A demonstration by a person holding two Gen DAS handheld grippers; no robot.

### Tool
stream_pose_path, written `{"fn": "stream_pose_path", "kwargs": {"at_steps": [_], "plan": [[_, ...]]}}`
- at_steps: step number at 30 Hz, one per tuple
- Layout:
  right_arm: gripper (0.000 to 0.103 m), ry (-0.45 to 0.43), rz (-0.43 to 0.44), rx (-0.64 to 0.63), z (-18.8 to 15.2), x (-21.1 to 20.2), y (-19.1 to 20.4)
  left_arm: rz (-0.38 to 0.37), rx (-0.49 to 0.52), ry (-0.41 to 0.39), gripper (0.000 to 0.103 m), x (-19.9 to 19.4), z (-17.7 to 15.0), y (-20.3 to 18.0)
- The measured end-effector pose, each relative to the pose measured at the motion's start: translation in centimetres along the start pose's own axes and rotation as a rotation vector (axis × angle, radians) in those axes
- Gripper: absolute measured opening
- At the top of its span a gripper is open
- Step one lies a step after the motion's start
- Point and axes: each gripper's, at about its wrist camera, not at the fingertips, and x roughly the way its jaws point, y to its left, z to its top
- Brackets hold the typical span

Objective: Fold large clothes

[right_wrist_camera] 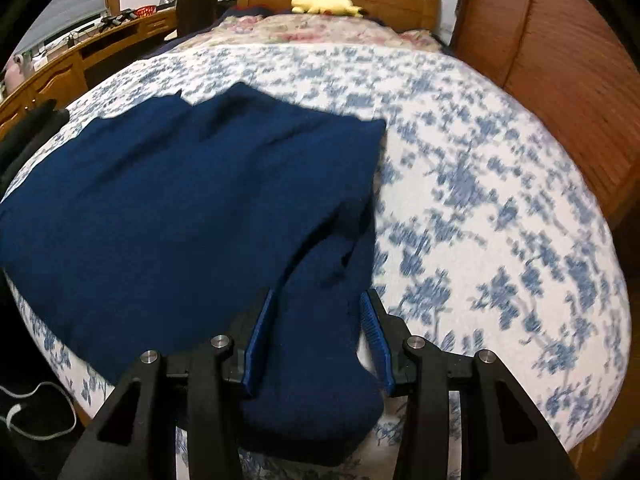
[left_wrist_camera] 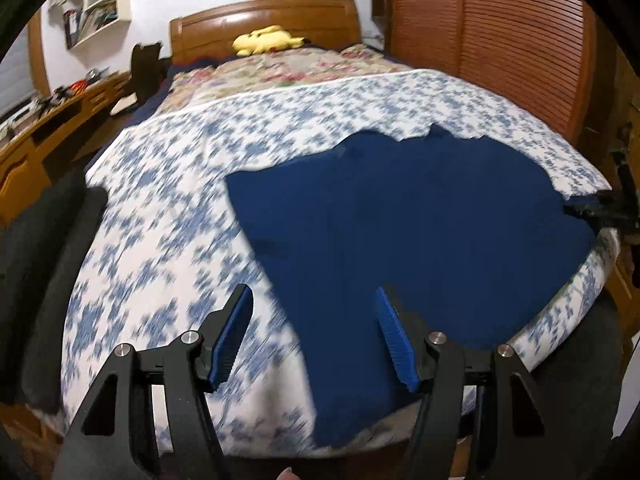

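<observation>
We have the dark blue garment (left_wrist_camera: 420,220) lying spread on the near end of the bed (right_wrist_camera: 500,200), its lower part draped over the front edge of the mattress. Our left gripper (left_wrist_camera: 316,320) hovers above the garment's near left edge with its fingers well apart and nothing between them. Our right gripper (right_wrist_camera: 320,320) has its fingers partly apart on either side of a bunched, hanging fold at the garment's right side; the cloth sits between the pads, but the blur keeps us from telling whether they press on it, so we call the jaws open. From here we judge the main risk to be a thin or one-sided grab: if the right jaws close on only the top layer of that bunched fold, the layer beneath could stay behind and the fold come out crooked. The overhanging part could also slide off the bed if one side is lifted without the other. The left gripper might equally pinch the bedspread along with the cloth, since both lie flat together. The surface is a soft white bedspread with a blue floral print, likely to give and wrinkle under pressure. Beyond it we see a wooden headboard (left_wrist_camera: 264,20), a yellow plush toy (left_wrist_camera: 266,40), a louvred wooden wardrobe (left_wrist_camera: 500,40) and a long wooden desk (right_wrist_camera: 80,64).
</observation>
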Motion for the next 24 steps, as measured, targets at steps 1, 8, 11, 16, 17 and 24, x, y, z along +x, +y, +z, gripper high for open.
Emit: {"fn": "stream_pose_path", "kwargs": {"at_steps": [1, 8, 11, 16, 17, 24], "plan": [[0.046, -0.021, -0.013, 0.000, 0.3, -0.2, 0.0, 0.006, -0.009, 0.015, 0.065, 0.2, -0.5, 0.4], [0.046, -0.124, 0.089, -0.015, 2.5, -1.5, 3.3, 0.010, -0.046, 0.074, 0.074, 2.0, -1.9, 1.1], [0.046, -0.133, 0.146, -0.051, 3.0, -0.9, 5.6, 0.006, -0.072, 0.102, 0.078, 2.7, -2.5, 1.7], [0.046, -0.125, 0.214, -0.107, 2.2, 0.8, 8.4, 0.011, -0.102, 0.119, 0.079, 2.5, -2.8, 1.9], [0.046, -0.117, 0.212, -0.120, 1.8, 1.2, 8.8, 0.015, -0.104, 0.122, 0.079, 2.3, -2.9, 1.8], [0.046, -0.132, 0.206, -0.128, 0.8, 1.1, 8.8, -0.005, -0.126, 0.125, 0.069, 0.9, -3.7, 1.2]]}}
